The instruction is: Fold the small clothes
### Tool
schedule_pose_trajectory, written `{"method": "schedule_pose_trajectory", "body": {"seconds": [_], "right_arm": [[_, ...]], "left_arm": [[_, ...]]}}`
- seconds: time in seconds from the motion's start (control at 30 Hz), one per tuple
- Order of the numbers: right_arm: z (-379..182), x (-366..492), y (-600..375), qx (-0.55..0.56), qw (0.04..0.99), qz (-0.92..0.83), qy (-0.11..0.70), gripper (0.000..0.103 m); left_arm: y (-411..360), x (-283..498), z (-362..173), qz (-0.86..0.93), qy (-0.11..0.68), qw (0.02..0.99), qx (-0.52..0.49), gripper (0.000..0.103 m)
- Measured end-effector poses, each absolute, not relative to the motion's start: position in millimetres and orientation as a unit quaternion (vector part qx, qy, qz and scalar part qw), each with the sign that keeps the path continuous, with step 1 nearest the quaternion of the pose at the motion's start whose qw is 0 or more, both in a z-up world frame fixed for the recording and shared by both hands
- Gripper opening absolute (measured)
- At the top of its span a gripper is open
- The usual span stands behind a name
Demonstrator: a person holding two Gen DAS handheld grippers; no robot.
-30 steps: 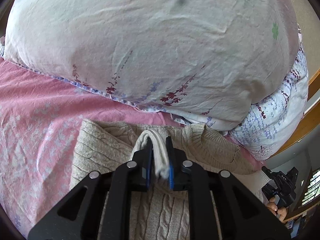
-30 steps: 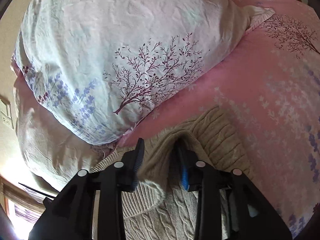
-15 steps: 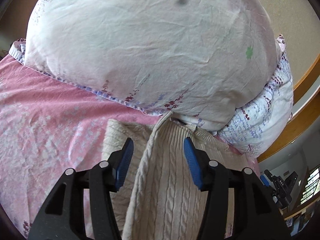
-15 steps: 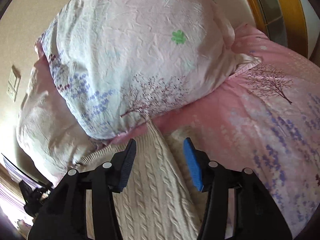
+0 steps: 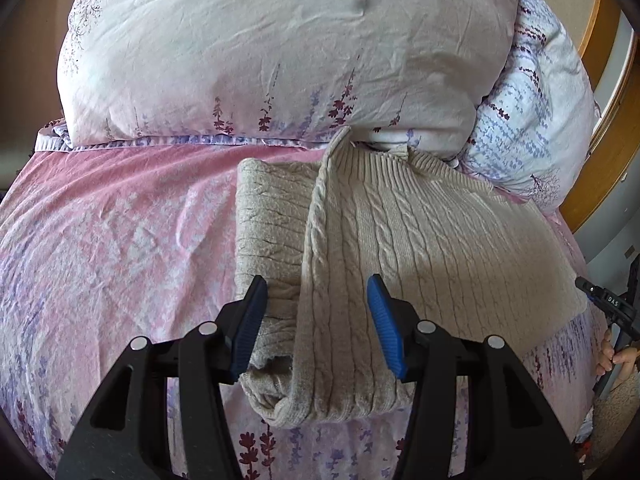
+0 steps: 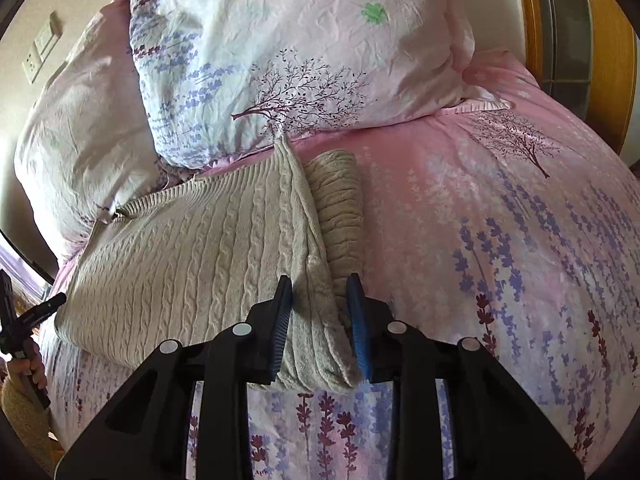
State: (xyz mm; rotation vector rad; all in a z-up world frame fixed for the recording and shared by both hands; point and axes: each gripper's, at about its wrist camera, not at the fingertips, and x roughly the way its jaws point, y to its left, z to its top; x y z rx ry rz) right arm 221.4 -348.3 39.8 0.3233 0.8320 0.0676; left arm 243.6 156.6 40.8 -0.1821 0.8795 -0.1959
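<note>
from the left wrist view, my left gripper [image 5: 318, 320] has its 2 blue-padded fingers [image 5: 248, 322] spread wide, nothing clamped between them. they straddle the near end of the beige cable-knit sweater [image 5: 420, 240], which lies folded on the pink floral bedspread [image 5: 120, 232]. one layer is turned over so its cabled edge runs up the middle of the garment toward the pillows, with a plainer, rumpled layer showing to the left of it. i can't tell whether the pads actually touch the knit or just sit above it. the far tip of the folded edge reaches the base of the big white floral pillow [image 5: 280, 40]. at the right edge of the view i see a hand [image 5: 616, 356] on a black handle.

from the right wrist view, my right gripper [image 6: 320, 320] is also parted, though more narrowly, and grips nothing. its fingers [image 6: 282, 316] bracket the near edge of the sweater [image 6: 192, 248] where the upper fold meets the rolled layer beside it. the knit fills the gap, close to both pads. the garment lies on the bedspread [image 6: 500, 220], its far point against the floral pillow [image 6: 300, 40]. a hand [image 6: 30, 364] with a black handle shows at far left.
</note>
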Motion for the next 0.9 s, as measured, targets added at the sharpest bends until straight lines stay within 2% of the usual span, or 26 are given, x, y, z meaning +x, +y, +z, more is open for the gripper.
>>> {"method": "schedule_pose_trajectory", "body": {"seconds": [0.07,0.17,0.23,0.3,0.37,0.53,0.73,0.9], "right_arm": [[41,220,-346,0.143,0.904,0.032,0.402,0.027],[41,218,-342,0.126,0.907,0.033,0.401,0.025],[39,217,-339,0.112,0.908,0.032,0.402,0.023],[36,216,-336,0.101,0.909,0.028,0.404,0.017],[35,215,-337,0.102,0.91,0.027,0.401,0.013],[43,208,-340,0.116,0.917,0.026,0.38,0.011],[60,187,-349,0.162,0.923,0.037,0.348,0.01],[50,174,-350,0.17,0.916,0.027,0.362,0.01]], "left_arm": [[153,242,39,-0.093,0.425,0.897,-0.079,0.049],[147,241,35,-0.098,0.431,0.895,-0.066,0.032],[143,239,32,-0.105,0.434,0.893,-0.058,0.027],[141,239,31,-0.108,0.434,0.893,-0.053,0.023],[143,240,31,-0.114,0.436,0.89,-0.066,0.014],[152,240,34,-0.125,0.435,0.887,-0.091,0.009],[179,233,46,-0.161,0.421,0.879,-0.157,0.009],[189,229,43,-0.174,0.428,0.871,-0.165,0.009]]}}
